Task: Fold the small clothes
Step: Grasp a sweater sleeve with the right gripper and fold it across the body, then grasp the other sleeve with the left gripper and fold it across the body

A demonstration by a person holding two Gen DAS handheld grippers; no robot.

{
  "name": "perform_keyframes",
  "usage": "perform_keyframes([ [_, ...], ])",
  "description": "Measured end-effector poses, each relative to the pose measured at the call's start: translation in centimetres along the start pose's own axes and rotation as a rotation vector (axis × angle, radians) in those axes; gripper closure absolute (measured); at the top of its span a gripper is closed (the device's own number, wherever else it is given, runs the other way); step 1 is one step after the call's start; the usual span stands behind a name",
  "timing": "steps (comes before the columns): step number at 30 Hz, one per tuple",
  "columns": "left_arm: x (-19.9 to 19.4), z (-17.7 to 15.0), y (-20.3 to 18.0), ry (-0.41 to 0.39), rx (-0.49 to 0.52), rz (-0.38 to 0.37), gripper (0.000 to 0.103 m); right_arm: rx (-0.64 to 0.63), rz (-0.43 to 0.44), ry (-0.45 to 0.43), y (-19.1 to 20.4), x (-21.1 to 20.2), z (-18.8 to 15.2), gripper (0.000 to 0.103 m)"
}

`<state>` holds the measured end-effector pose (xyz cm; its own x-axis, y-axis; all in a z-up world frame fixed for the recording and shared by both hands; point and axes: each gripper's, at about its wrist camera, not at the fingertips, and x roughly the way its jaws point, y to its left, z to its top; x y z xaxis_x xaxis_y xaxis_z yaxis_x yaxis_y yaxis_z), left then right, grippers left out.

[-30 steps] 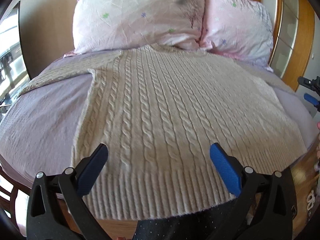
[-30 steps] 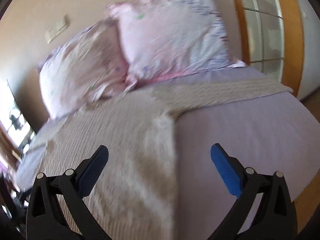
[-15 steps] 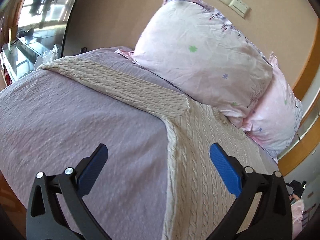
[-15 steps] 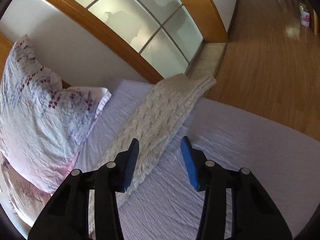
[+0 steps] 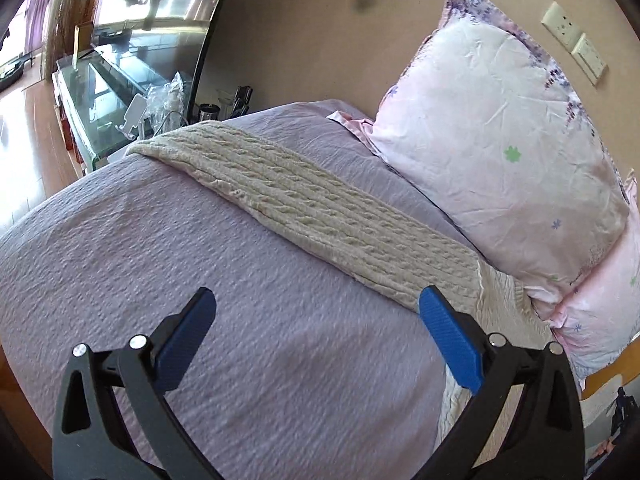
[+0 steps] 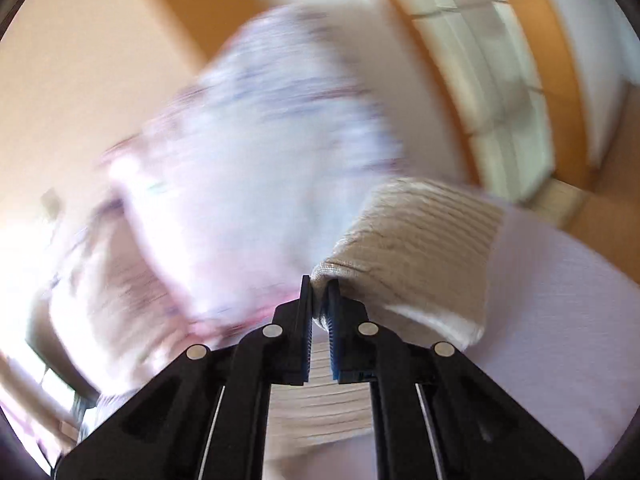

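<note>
A cream cable-knit sweater lies flat on the lilac bed. In the left wrist view its left sleeve (image 5: 304, 208) stretches diagonally from the bed's far left edge toward the body at the right. My left gripper (image 5: 316, 324) is open and empty, hovering over bare bedsheet (image 5: 200, 280) just short of the sleeve. In the right wrist view my right gripper (image 6: 320, 292) is shut on the cuff end of the other sleeve (image 6: 416, 248), lifted off the sheet; the view is motion-blurred.
Two pink floral pillows (image 5: 500, 152) lean against the wall at the head of the bed. A glass side table (image 5: 108, 92) with clutter stands beyond the bed's left edge. A wooden-framed glass wardrobe door (image 6: 492, 80) is at the right.
My right gripper closed on the right sleeve's cuff and lifted it, swinging quickly. My left gripper moved a little farther left along the left sleeve, still open.
</note>
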<state>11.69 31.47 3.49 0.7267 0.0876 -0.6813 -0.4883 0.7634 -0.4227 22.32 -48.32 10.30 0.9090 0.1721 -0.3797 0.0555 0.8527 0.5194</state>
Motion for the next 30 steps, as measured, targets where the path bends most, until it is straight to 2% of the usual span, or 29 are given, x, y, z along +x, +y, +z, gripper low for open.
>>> perform_keyframes([
  [3,1.5,0.6,0.6,0.044,-0.078,-0.003,0.002,-0.126,0.239,0.113,10.5,2.6,-3.4,0.095],
  [5,2.2,0.7,0.5,0.067,-0.098,-0.018,0.002,-0.179,0.367,0.234,16.2,4.9,-7.0,0.095],
  [6,2.5,0.7,0.4,0.069,-0.092,-0.011,0.002,-0.214,0.425,0.336,19.3,6.8,-9.8,0.095],
  [8,2.8,0.9,0.2,0.068,-0.075,0.005,0.002,-0.292,0.439,0.514,23.2,9.4,-14.4,0.093],
  [10,3.2,1.2,0.4,0.075,-0.073,0.008,0.002,-0.337,0.398,0.608,24.6,10.2,-16.8,0.081],
  [11,3.3,1.4,0.6,0.071,-0.073,0.0,0.002,-0.341,0.393,0.6,24.5,9.8,-16.9,0.073],
  [13,3.7,2.0,1.0,0.066,-0.085,-0.015,0.002,-0.328,0.387,0.538,23.0,8.6,-15.8,0.025],
  [14,3.8,2.4,1.3,0.062,-0.098,-0.02,0.002,-0.322,0.372,0.484,22.2,7.4,-15.0,0.021],
  [17,4.6,3.9,2.3,0.05,-0.153,-0.033,0.006,-0.315,0.349,0.399,19.9,4.7,-13.0,0.021],
  [20,5.5,5.8,3.6,0.059,-0.223,-0.03,0.021,-0.287,0.324,0.382,17.9,3.6,-12.3,0.018],
  [22,6.0,6.9,4.9,0.06,-0.28,-0.035,0.035,-0.278,0.312,0.389,16.8,3.6,-12.1,0.018],
  [24,6.6,8.1,6.4,0.054,-0.337,-0.056,0.043,-0.27,0.302,0.397,16.0,3.4,-12.4,0.018],
  [26,7.3,9.2,7.4,0.06,-0.355,-0.046,0.056,-0.259,0.303,0.406,15.2,3.3,-12.7,0.018],
  [27,7.5,9.6,7.6,0.07,-0.348,-0.026,0.068,-0.256,0.304,0.407,15.0,3.3,-12.9,0.018],
  [28,7.7,10.0,7.7,0.085,-0.341,0.01,0.085,-0.254,0.303,0.407,14.7,3.3,-12.9,0.018],
  [30,7.4,10.3,7.0,0.087,-0.317,0.042,0.095,-0.248,0.3,0.404,14.0,3.0,-12.8,0.018],
])
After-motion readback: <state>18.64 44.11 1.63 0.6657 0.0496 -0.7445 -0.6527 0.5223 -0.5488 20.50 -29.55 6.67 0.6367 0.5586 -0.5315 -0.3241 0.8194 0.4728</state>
